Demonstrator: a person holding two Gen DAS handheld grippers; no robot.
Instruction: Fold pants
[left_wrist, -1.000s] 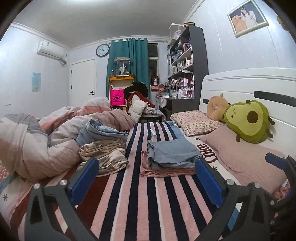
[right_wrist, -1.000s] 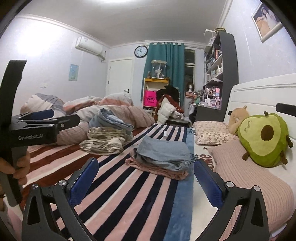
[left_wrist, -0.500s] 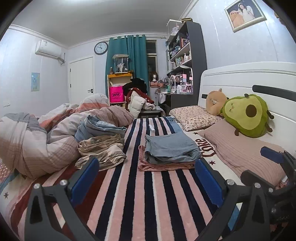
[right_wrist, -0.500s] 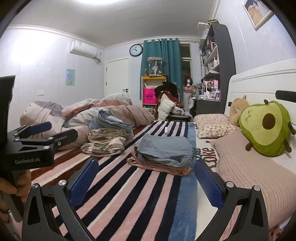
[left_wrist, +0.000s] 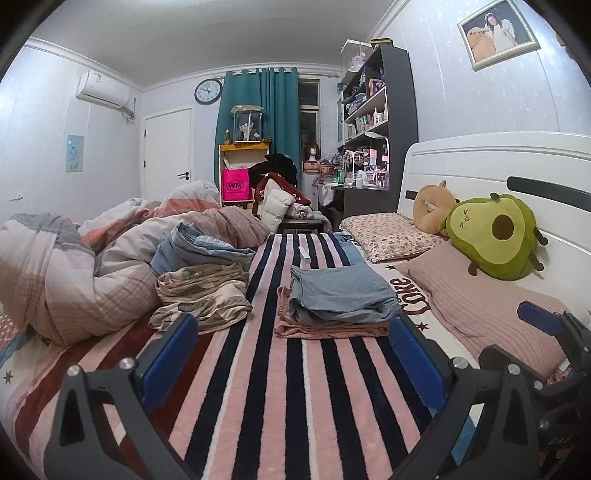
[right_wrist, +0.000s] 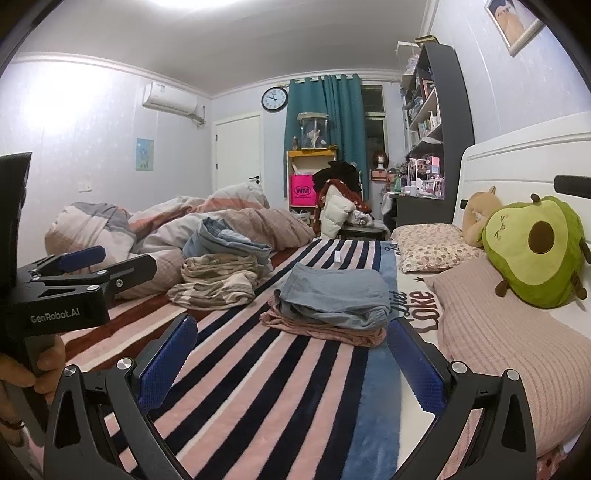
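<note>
- Left wrist view: left hand-held gripper (left_wrist: 291, 354) is seen wide open, empty, held above the striped bed cover (left_wrist: 258, 387).
- Right hand-held gripper (right_wrist: 291, 354) is likewise spread apart and empty.
- Folded pants stack (left_wrist: 338, 301) lies mid-bed, near the headboard-side pillows (left_wrist: 476, 295); unfolded pile (left_wrist: 205, 291) sits beside the duvet (left_wrist: 74, 266) toward the opposite edge.
- Next pair is probably to be taken from the pile: only the top garment should be pinched, at the waistband, and lifted clear before being spread.

Pink garment (left_wrist: 325, 328) mostly hidden under folded blue pants (left_wrist: 341, 293), hand (right_wrist: 22, 373) cut off at left edge, shelf items (left_wrist: 364, 118) too small to tell
</note>
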